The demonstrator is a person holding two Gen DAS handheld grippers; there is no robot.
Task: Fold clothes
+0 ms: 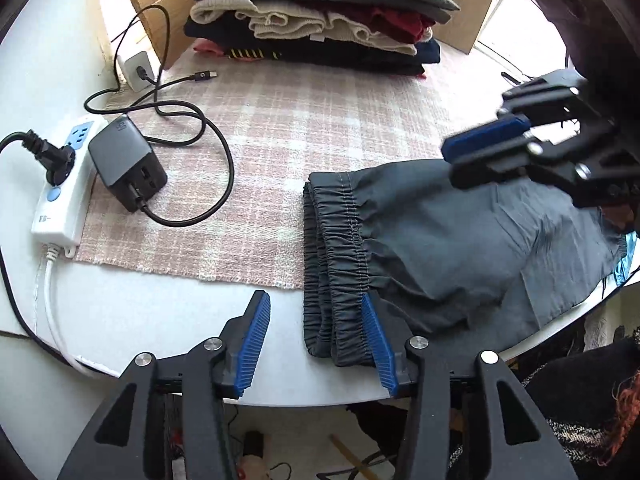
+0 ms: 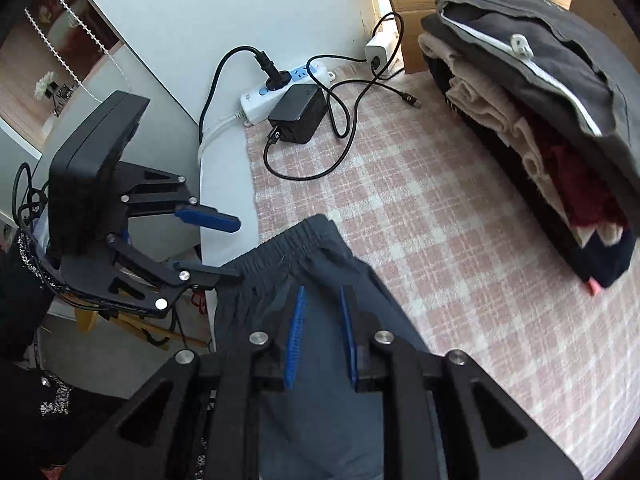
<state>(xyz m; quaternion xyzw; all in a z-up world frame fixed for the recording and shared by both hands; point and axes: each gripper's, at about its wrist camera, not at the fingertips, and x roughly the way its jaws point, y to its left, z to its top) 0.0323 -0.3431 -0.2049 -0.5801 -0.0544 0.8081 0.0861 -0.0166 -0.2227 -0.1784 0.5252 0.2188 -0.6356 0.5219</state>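
Grey trousers with an elastic waistband lie folded at the table's near edge, partly on a pink plaid cloth. My left gripper hangs open over the bunched waistband, which lies between its fingers with no pad pressing. In the right wrist view the left gripper shows at the left beside the waistband. My right gripper hovers above the trousers with a narrow gap between its pads and nothing pinched. It also shows at the right of the left wrist view, right gripper just above the cloth.
A stack of folded clothes sits at the back against a wooden box. A white power strip, a black charger and looping cables lie at the left. The white table edge runs close below my left gripper.
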